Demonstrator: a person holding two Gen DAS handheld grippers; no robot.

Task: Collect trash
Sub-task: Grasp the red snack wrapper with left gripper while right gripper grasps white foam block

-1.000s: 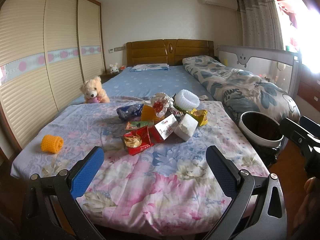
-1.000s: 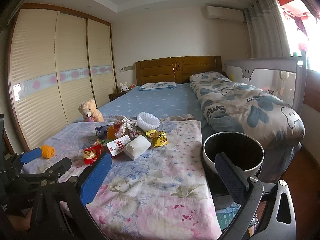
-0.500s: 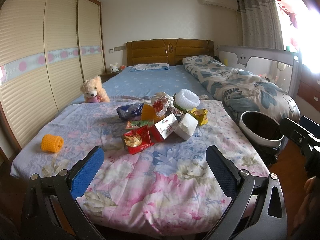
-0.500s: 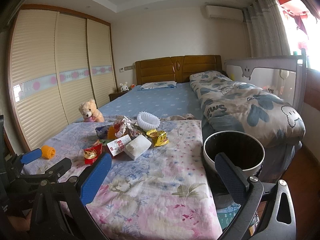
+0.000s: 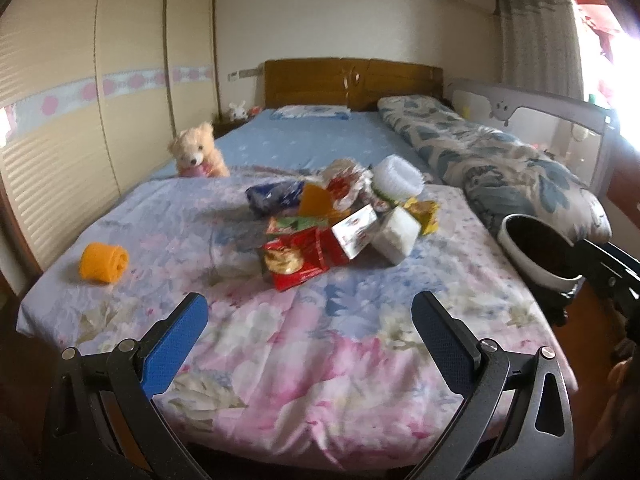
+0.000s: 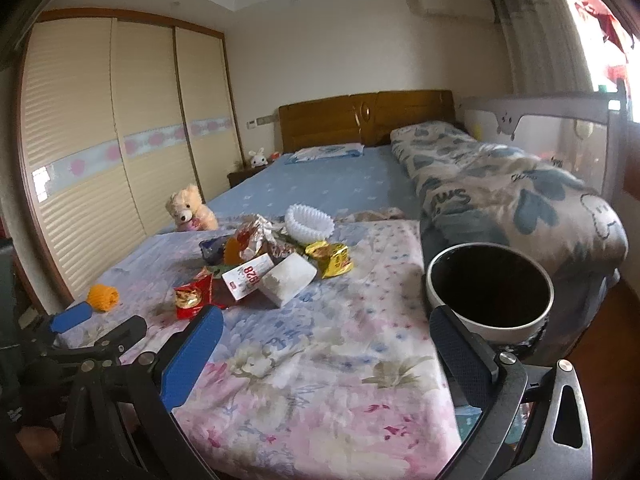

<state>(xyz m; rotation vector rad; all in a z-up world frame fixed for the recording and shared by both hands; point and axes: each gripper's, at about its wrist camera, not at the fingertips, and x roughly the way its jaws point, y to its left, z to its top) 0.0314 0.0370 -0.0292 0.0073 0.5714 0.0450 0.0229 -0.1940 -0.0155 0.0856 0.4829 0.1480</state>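
Note:
A heap of trash lies mid-bed on the floral sheet: a red snack wrapper (image 5: pixel 294 258) (image 6: pixel 192 296), a white-and-red carton (image 5: pixel 354 230) (image 6: pixel 248 276), a white tissue pack (image 5: pixel 396 234) (image 6: pixel 286 280), a yellow wrapper (image 5: pixel 422 212) (image 6: pixel 330 258), a white ribbed cup (image 5: pixel 398 176) (image 6: pixel 310 222) and a blue bag (image 5: pixel 274 196). A white bin with a dark inside (image 5: pixel 540 256) (image 6: pixel 490 290) stands at the bed's right edge. My left gripper (image 5: pixel 306 324) is open over the near sheet, short of the heap. My right gripper (image 6: pixel 326 338) is open beside the bin.
An orange knitted roll (image 5: pixel 103 262) (image 6: pixel 103 297) lies at the bed's left edge. A teddy bear (image 5: pixel 198 152) (image 6: pixel 190 210) sits further back by the wardrobe. A folded quilt (image 5: pixel 496 160) runs along the right side under a grey bed rail (image 6: pixel 560 112).
Both grippers stay open. The views have hardly shifted; the heap sits a touch nearer in the left wrist view.

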